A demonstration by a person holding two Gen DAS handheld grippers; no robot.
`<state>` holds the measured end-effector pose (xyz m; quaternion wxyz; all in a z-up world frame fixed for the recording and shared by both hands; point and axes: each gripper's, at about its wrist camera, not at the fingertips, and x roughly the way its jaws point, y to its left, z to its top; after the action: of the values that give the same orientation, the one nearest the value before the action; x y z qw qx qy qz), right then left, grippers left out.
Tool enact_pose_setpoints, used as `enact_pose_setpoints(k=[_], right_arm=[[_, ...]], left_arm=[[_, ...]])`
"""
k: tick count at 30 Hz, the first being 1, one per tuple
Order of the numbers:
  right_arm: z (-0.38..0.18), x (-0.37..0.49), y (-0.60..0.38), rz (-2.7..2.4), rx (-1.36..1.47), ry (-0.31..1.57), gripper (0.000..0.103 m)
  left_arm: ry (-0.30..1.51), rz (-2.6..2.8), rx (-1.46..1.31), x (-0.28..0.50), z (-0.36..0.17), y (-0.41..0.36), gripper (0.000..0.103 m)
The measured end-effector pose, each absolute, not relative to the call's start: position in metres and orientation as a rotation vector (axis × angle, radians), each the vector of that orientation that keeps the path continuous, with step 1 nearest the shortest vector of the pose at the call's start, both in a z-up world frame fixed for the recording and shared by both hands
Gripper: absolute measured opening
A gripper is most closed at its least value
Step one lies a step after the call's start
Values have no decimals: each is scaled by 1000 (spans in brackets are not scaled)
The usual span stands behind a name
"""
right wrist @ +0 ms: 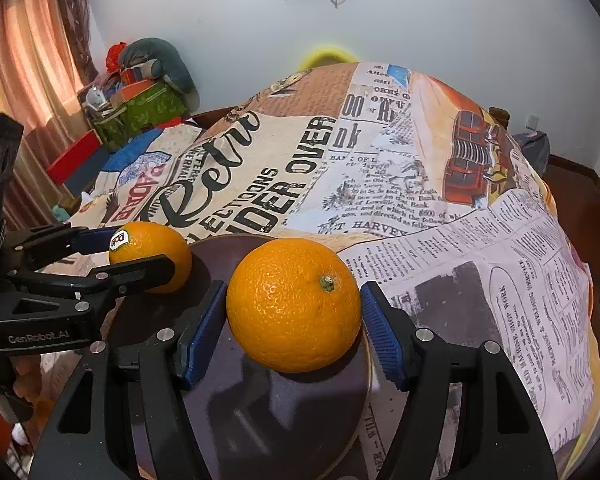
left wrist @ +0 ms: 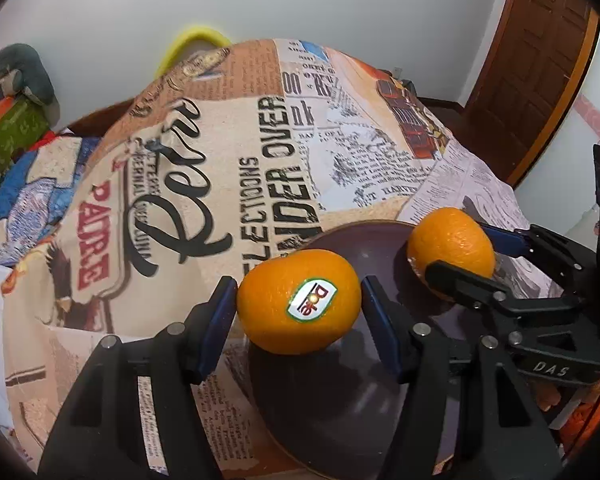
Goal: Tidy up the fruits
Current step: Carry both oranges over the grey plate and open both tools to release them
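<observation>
While both sit over the plate (left wrist: 340, 400), left tongs (left wrist: 299, 304) clasp stickered orange (left wrist: 299, 301), right tongs (right wrist: 293, 312) clasp plain orange (right wrist: 293, 305).

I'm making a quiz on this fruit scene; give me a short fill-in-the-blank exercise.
1. The left gripper has the orange that bears a ____ sticker between its fingers.
2. The right gripper has the orange whose green ____ shows.
3. Both oranges sit over the dark ____.
4. The pads on each gripper's fingers are ____ in colour.

Missing words: Dole; stem; plate; blue
</observation>
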<state>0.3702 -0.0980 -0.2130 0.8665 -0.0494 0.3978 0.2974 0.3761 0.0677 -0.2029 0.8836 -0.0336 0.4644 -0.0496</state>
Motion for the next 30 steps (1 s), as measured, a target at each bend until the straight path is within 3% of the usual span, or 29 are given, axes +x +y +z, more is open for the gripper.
enact_pose_setpoints(k=[16,30], right_arm=[[-210,361,-99,653,-116,866,67],[-159,310,-116,622,-88,753,67]], left_arm=[[907,-102,-88,357,-182,70,63],[791,-61,-100,297,-129,74,63]])
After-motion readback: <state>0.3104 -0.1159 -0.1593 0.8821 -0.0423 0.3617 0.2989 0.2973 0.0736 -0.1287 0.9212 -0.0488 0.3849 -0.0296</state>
